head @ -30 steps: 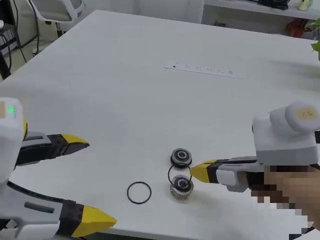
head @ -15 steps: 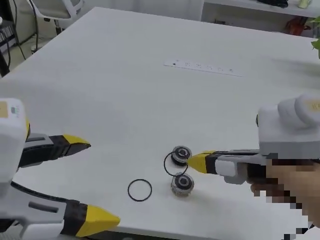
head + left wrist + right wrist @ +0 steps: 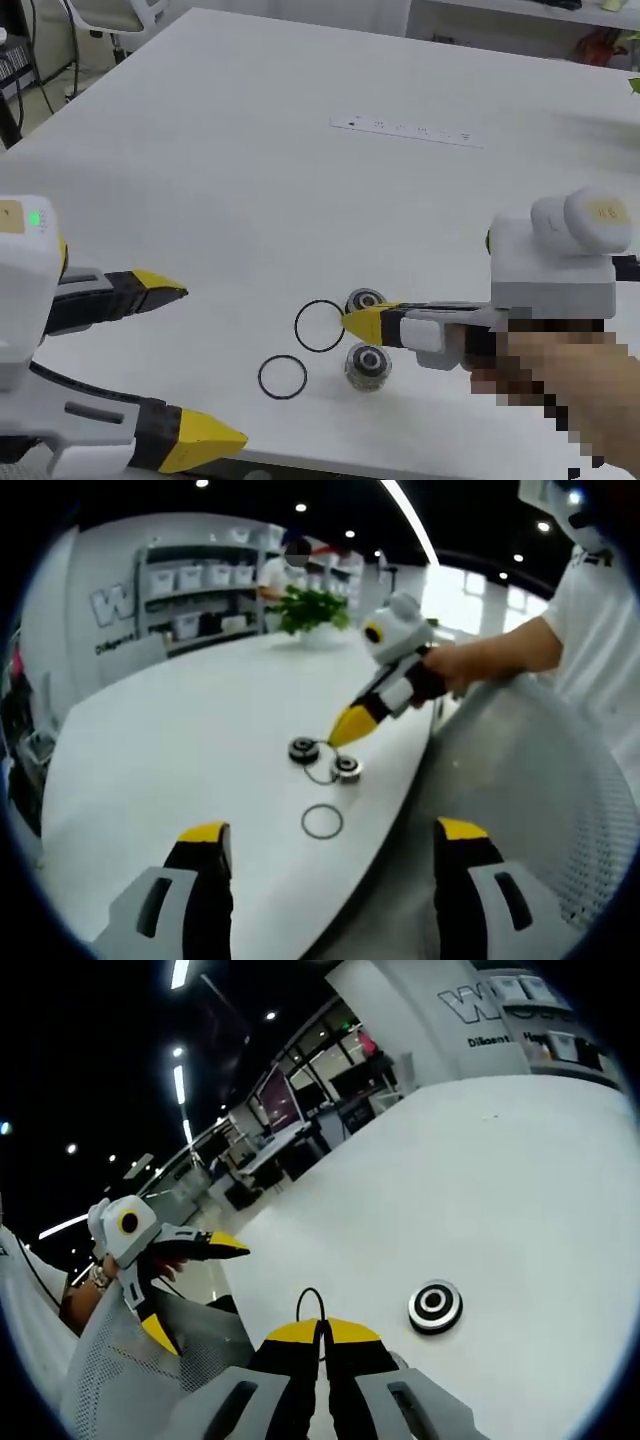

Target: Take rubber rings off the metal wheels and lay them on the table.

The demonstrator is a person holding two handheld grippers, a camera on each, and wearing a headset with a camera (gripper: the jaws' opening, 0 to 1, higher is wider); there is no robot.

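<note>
Ring one (image 3: 281, 377): on counter (image 3: 250, 180)
Ring two (image 3: 320, 326): pinched in shut right claw (image 3: 350, 322), unlaid
Left claw (image 3: 215, 365): wide open, empty

The white tabletop (image 3: 230, 150) is bare across its middle and left side up to the far edge, where only a flat white strip (image 3: 408, 131) lies toward the right. The near edge is crowded. Two round metal wheels (image 3: 366, 364) (image 3: 364, 299) stand close together, and a loose black rubber ring (image 3: 281, 377) lies left of the nearer one. The right gripper (image 3: 350, 322) comes in from the right above the gap between them, its closed fingers pinching a second black ring (image 3: 320, 326). The left gripper (image 3: 215, 366), fingers spread wide, occupies the near left corner
</note>
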